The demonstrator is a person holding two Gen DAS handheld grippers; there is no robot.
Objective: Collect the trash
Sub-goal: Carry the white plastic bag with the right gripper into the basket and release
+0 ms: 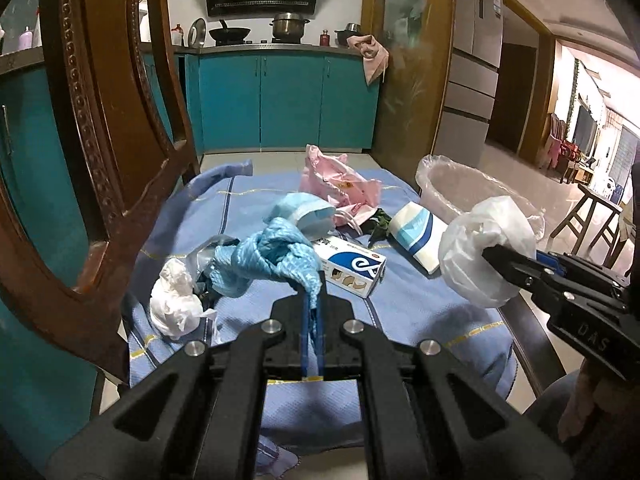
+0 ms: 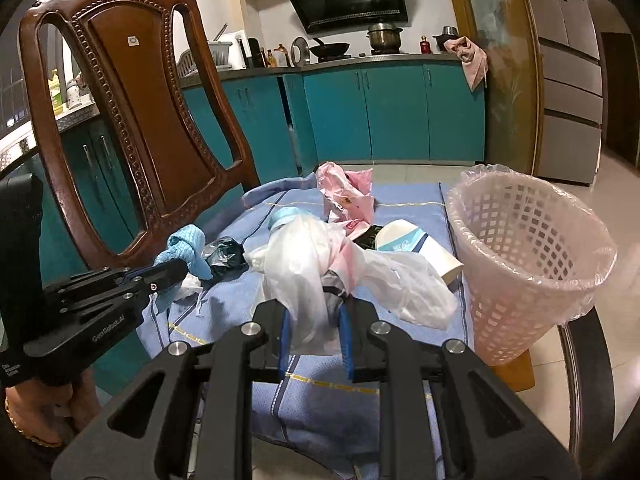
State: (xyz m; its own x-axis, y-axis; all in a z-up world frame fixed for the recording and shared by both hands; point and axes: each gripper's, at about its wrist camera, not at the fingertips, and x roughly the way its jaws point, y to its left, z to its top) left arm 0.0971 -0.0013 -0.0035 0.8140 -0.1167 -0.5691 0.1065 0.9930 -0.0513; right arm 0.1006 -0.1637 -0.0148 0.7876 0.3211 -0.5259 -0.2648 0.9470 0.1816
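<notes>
A white plastic bag [image 2: 320, 276] is clamped in the right gripper [image 2: 314, 332], near the lined basket [image 2: 528, 256].

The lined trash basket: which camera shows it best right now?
The right wrist view. There the trash basket stands whole on the right, its white lattice wall and clear liner plain, beside the blue cloth. In the left wrist view only its rim and liner show, behind the white plastic bag held in the right claw.

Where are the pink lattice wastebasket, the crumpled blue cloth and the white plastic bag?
pink lattice wastebasket [image 2: 520, 256], right wrist view, front wall
crumpled blue cloth [image 1: 264, 256], left wrist view, middle folds
white plastic bag [image 1: 476, 252], left wrist view, bulging side
</notes>
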